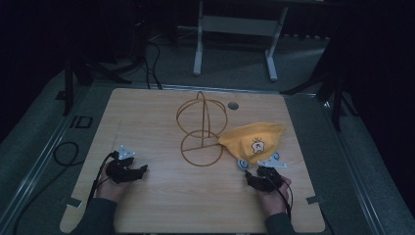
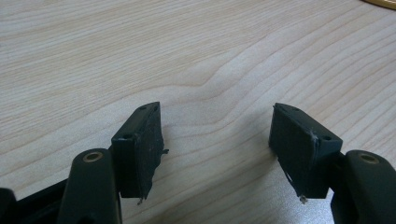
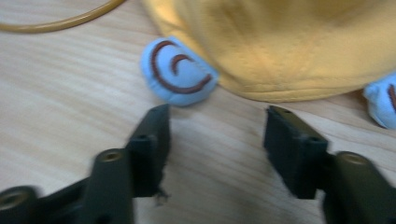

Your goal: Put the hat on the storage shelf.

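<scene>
A yellow cloth hat [image 1: 254,138] with a small cartoon print and light blue ear flaps [image 1: 242,163] lies on the wooden table [image 1: 161,205], right of centre. A golden wire stand [image 1: 201,128] of rings rises just left of it. My right gripper [image 1: 258,177] sits just in front of the hat, held by a hand. Its jaws stand open on bare wood, and a blue ear flap [image 3: 177,72] and the hat's yellow edge [image 3: 289,51] lie a short way ahead. My left gripper [image 1: 138,170] rests at the front left, open over bare wood [image 2: 215,93].
A round grommet [image 1: 233,105] is set in the table near its far edge. A black cable [image 1: 66,154] loops on the floor at the left. A white table frame [image 1: 235,39] stands behind, on the floor.
</scene>
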A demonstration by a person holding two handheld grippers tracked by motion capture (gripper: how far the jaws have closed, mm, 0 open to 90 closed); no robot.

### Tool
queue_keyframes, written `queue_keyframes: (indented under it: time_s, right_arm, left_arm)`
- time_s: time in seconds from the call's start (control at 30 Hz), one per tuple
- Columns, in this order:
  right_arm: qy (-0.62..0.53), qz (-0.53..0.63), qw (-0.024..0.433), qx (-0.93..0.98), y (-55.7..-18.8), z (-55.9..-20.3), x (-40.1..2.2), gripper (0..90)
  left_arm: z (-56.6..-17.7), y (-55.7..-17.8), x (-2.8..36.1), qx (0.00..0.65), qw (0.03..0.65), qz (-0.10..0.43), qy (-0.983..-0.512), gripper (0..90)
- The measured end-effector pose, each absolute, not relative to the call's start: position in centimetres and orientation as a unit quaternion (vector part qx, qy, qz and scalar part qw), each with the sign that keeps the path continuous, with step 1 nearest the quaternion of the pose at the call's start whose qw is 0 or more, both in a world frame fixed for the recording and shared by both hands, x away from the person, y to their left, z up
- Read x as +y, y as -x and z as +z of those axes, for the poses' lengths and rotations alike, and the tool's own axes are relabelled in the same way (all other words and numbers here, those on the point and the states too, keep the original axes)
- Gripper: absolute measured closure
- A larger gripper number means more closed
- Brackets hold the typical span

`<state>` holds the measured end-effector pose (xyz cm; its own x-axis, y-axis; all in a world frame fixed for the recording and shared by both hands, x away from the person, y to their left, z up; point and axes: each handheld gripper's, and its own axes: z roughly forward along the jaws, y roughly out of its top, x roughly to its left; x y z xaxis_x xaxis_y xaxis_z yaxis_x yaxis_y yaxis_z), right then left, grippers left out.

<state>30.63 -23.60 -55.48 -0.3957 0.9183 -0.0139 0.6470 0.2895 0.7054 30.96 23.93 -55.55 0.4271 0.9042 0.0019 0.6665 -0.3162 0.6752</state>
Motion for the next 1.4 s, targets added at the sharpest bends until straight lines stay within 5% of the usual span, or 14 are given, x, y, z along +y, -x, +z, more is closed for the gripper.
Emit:
queue_keyframes:
  time_s: [0.4, 0.57, 1.4]
  right_arm:
    - [-0.397, 0.298, 0.243, 0.833, -29.7, -54.3, -21.6, 72.8]
    - [-0.392, 0.283, 0.256, 0.837, -30.1, -54.2, -21.2, 76.1]
    - [-0.368, 0.252, 0.275, 0.852, -32.6, -54.8, -19.6, 59.6]
  left_arm:
    - [-55.6, -31.0, 23.9, 0.499, 0.305, 0.195, -0.787, 34.2]
    - [-55.6, -31.0, 23.9, 0.5, 0.305, 0.196, -0.787, 34.2]
    - [-55.6, -30.9, 23.9, 0.499, 0.305, 0.195, -0.787, 34.1]
